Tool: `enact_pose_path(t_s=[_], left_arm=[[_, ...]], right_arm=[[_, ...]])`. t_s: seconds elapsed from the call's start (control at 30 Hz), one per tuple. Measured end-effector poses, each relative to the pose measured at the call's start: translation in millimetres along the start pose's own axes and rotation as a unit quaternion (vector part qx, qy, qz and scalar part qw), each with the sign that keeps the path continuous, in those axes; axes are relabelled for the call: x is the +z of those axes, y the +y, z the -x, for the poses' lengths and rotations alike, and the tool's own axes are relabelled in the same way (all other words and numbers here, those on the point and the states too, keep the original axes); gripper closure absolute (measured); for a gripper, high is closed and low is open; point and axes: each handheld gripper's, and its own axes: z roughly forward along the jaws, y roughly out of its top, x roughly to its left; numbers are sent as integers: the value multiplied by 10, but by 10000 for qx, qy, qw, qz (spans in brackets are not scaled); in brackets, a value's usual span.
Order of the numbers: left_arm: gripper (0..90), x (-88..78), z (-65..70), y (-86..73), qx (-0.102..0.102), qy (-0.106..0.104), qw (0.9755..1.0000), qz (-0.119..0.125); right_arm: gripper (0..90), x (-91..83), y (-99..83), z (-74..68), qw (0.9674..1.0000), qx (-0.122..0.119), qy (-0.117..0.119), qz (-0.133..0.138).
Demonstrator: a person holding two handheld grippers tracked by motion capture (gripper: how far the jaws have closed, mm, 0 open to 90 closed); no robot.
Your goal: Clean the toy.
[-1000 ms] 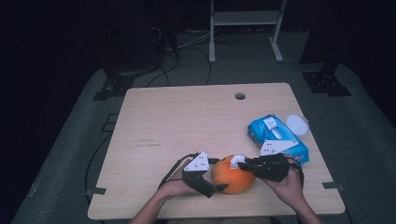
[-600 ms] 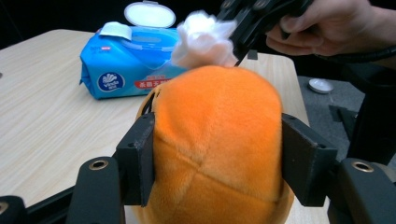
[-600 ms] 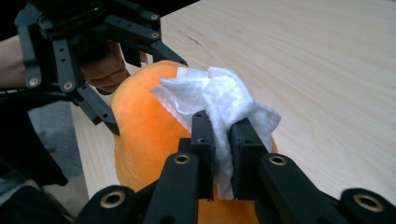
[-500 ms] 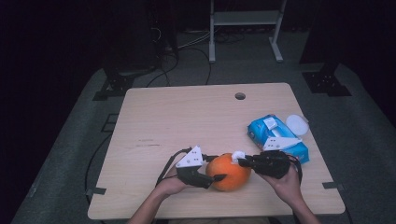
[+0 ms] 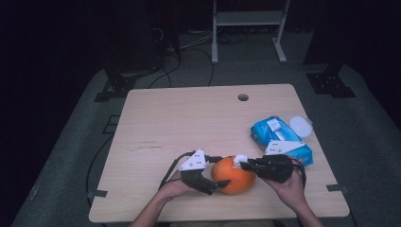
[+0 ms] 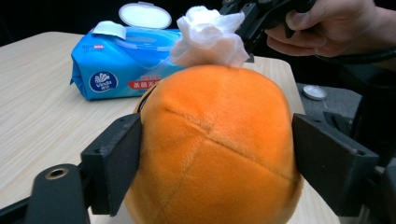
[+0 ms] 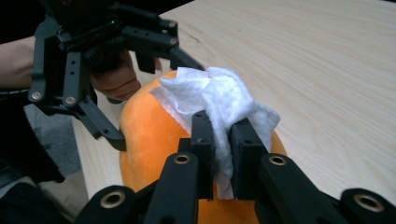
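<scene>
A plush orange (image 5: 234,176) (image 6: 215,140) (image 7: 144,126) sits near the table's front edge. My left gripper (image 5: 222,170) (image 6: 217,154) comes at it from the left, one pad touching each side. Its jaws have just been opening, with the orange still between them. My right gripper (image 5: 243,165) (image 7: 223,135) is shut on a crumpled white wipe (image 5: 239,159) (image 6: 208,37) (image 7: 219,98), which it holds against the top of the orange. In the right gripper view the left gripper (image 7: 154,102) straddles the orange's far side.
A blue pack of wet wipes (image 5: 279,139) (image 6: 116,60) lies at the right with its white round lid (image 5: 301,126) flipped open. The wooden table (image 5: 189,118) has a small cable hole (image 5: 243,97) near its far edge. Cables and stand legs lie on the dark floor beyond.
The left gripper's jaws pinched in on the orange, then spread a little. The orange barely shifted. The right gripper keeps the wipe on top of it.
</scene>
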Motion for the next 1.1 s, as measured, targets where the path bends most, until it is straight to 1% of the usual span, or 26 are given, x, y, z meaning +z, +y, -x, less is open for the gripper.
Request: enact_pose_path(t_s=[0.07, 0.1, 0.13, 0.17, 0.2, 0.23, 0.27, 0.33, 0.37, 0.4, 0.47, 0.53, 0.57, 0.6, 0.63, 0.67, 0.7, 0.73, 0.77, 0.8, 0.83, 0.9, 0.97, 1.0, 1.07, 1.1], left_arm=[[314, -13, 22, 62, -1, 118, 9999, -92], [345, -26, 29, 84, 24, 144, 9998, -118], [357, -39, 42, 109, 73, 205, 9997, -123], [365, -48, 50, 126, 67, 257, 9996, -129], [371, -53, 54, 138, 63, 286, 9995, -115], [375, -64, 56, 153, 75, 308, 9994, -102], [380, -64, 56, 153, 75, 308, 9994, -102], [392, -138, 72, 219, 58, 394, 9992, 34], [393, -158, 87, 242, 109, 399, 9991, 92], [390, -172, 102, 258, 167, 380, 9991, 114], [351, -184, 98, 258, 141, 243, 9996, 107], [270, -177, 66, 227, 143, 151, 9998, 56], [216, -174, 41, 205, 103, 51, 9999, -9], [171, -175, 18, 176, 128, -11, 9999, -99], [152, -183, -1, 142, 211, -16, 9997, -139], [135, -196, -23, 111, 196, -78, 9997, -149], [122, -196, -23, 111, 196, -78, 9997, -149], [125, -233, -69, 67, 154, -159, 9997, -105], [142, -246, -86, 47, 161, -215, 9996, -93], [172, -246, -86, 47, 161, -215, 9996, -93], [226, -251, -86, 22, 176, -152, 9997, -51], [278, -203, -68, 25, 78, 46, 10000, -33], [290, -135, -24, 55, -3, 248, 9997, -49], [287, -108, 0, 78, -5, 309, 9995, -91], [260, -93, 35, 112, 37, 299, 9994, -147], [236, -101, 37, 121, 37, 246, 9996, -166]], right_arm=[[811, -13, 26, -43, 9999, -52, -93, 42], [811, -21, 47, -71, 9999, -92, -69, 74], [811, -28, 65, -97, 9998, -130, -48, 109], [811, -40, 94, -142, 9996, -187, 79, 203], [811, -43, 120, -187, 9993, -253, 149, 247], [811, -38, 135, -214, 9990, -359, 120, 237], [811, -33, 137, -227, 9989, -404, 61, 212], [811, -38, 115, -200, 9992, -270, 73, 270], [811, -38, 109, -182, 9993, -241, 85, 257], [811, -30, 100, -170, 9995, -223, 80, 228], [810, 19, 67, -152, 9997, -165, 131, 145], [810, 91, 26, -141, 9998, -126, 170, 66], [810, 115, 11, -131, 9997, -72, 213, 79], [809, 129, 2, -118, 9996, -14, 257, 105], [810, 140, 0, -109, 9996, 6, 272, 111], [809, 147, -1, -105, 9997, 10, 243, 98], [809, 155, -5, -96, 9997, 13, 212, 79], [809, 168, -15, -85, 9999, 10, 163, 32], [809, 180, -29, -70, 9999, 29, 126, -4], [809, 185, -42, -55, 9998, 83, 155, -5], [809, 179, -43, -52, 9998, 114, 177, 13], [810, 152, -17, -92, 9999, 41, 140, 59], [810, 119, 30, -159, 9994, -23, 277, 202], [810, 109, 60, -210, 9993, -105, 295, 224], [810, 103, 98, -281, 9991, -286, 230, 214], [810, 104, 96, -285, 9992, -302, 195, 193]])
